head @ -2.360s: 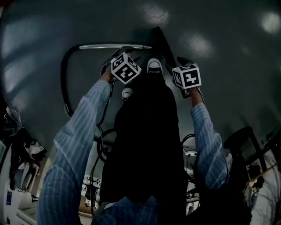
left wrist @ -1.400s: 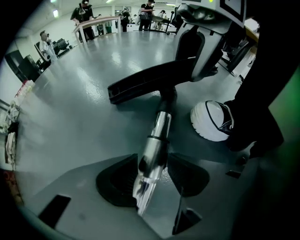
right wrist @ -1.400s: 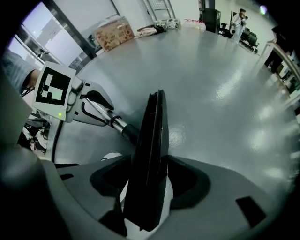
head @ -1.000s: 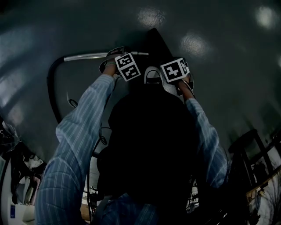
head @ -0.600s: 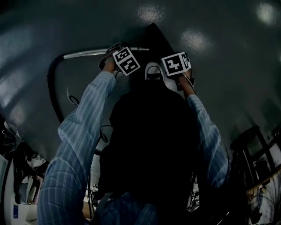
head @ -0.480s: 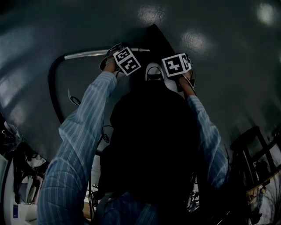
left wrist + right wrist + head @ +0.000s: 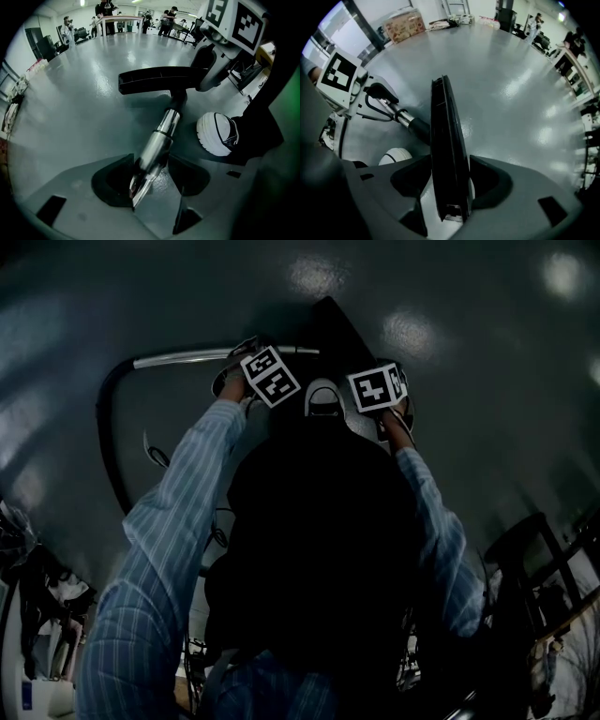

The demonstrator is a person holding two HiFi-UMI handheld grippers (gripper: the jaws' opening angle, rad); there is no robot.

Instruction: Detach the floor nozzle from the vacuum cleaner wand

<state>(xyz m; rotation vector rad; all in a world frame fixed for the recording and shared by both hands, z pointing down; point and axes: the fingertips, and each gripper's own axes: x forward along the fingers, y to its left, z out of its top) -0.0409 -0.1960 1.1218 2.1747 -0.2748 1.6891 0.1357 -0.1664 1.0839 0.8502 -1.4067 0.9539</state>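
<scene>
A black floor nozzle (image 7: 159,79) lies on the grey floor, joined by its neck to a chrome wand (image 7: 161,136). My left gripper (image 7: 150,161) is shut on the wand just behind the neck. My right gripper (image 7: 450,173) is shut on the nozzle (image 7: 445,136), which stands edgewise between its jaws. In the head view the left gripper (image 7: 258,360) sits on the wand (image 7: 183,357) and the right gripper (image 7: 380,390) at the near end of the nozzle (image 7: 328,324). The jaws themselves are hidden under the marker cubes there.
A black hose (image 7: 101,432) curves from the wand's far end back along the left. The person's white shoe (image 7: 324,399) rests on the floor between the two grippers, close to the neck. Stools and clutter stand at the lower right (image 7: 525,549). People and tables are far off (image 7: 117,14).
Since the earliest frame both grippers have come in closer together, onto the wand and nozzle. Over the last second they have hardly moved; only the view shifted slightly.
</scene>
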